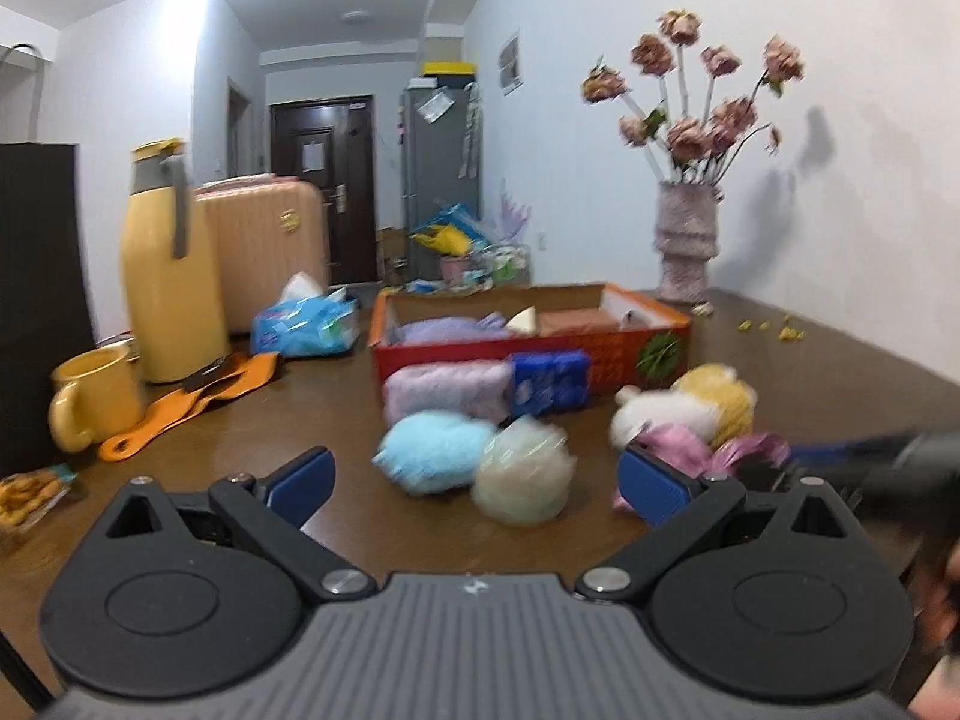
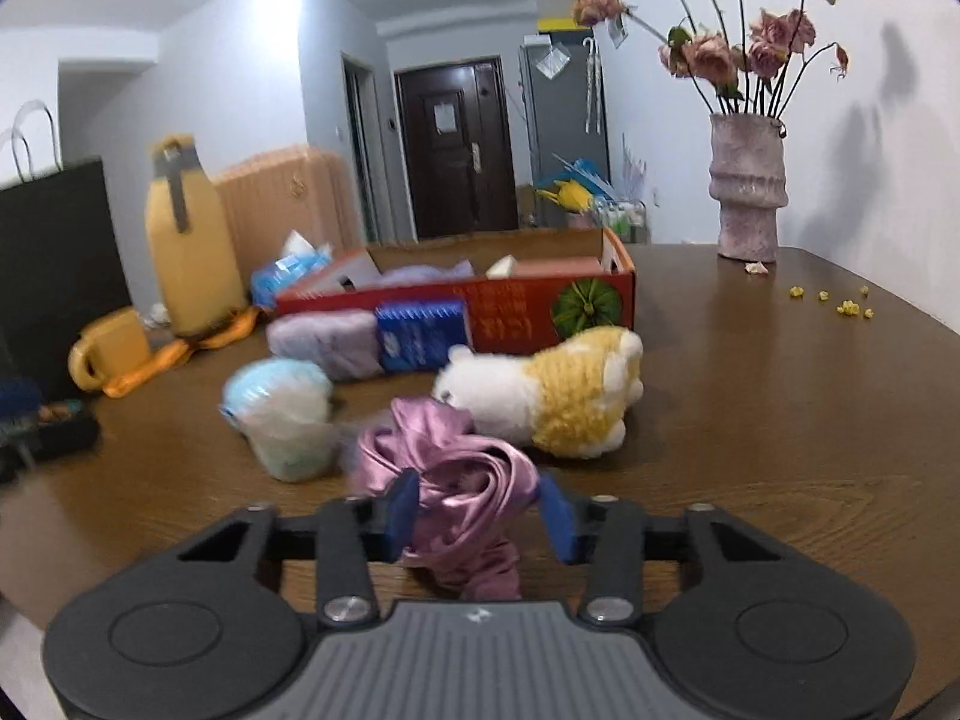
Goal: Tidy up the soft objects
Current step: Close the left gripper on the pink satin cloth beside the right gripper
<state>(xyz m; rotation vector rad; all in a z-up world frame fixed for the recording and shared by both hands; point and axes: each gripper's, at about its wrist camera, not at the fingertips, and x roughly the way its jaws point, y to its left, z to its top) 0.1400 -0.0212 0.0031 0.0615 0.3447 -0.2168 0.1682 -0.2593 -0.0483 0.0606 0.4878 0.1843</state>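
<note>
My right gripper [image 2: 480, 510] is shut on a crumpled pink satin cloth [image 2: 462, 468] that lies low on the brown table [image 2: 780, 420], one blue pad on each side of it. Just beyond the cloth lies a white and yellow plush toy [image 2: 558, 396]. My left gripper [image 1: 474, 468] stands wide open and empty above the table. Ahead of it lie a blue bath pouf [image 1: 432, 456] and a pale pouf [image 1: 522, 480]. Behind these, a purple fluffy towel [image 1: 444, 390] and a blue sponge pack [image 1: 549, 381] lean on a red cardboard box [image 1: 528, 354] holding soft items.
A yellow thermos [image 1: 165, 276], a yellow mug [image 1: 96, 396], an orange strap [image 1: 186, 402] and a blue tissue pack [image 1: 306, 324] crowd the table's left. A vase of dried roses [image 1: 687, 240] stands at the back right by the wall. Yellow crumbs [image 2: 840, 300] dot the right side.
</note>
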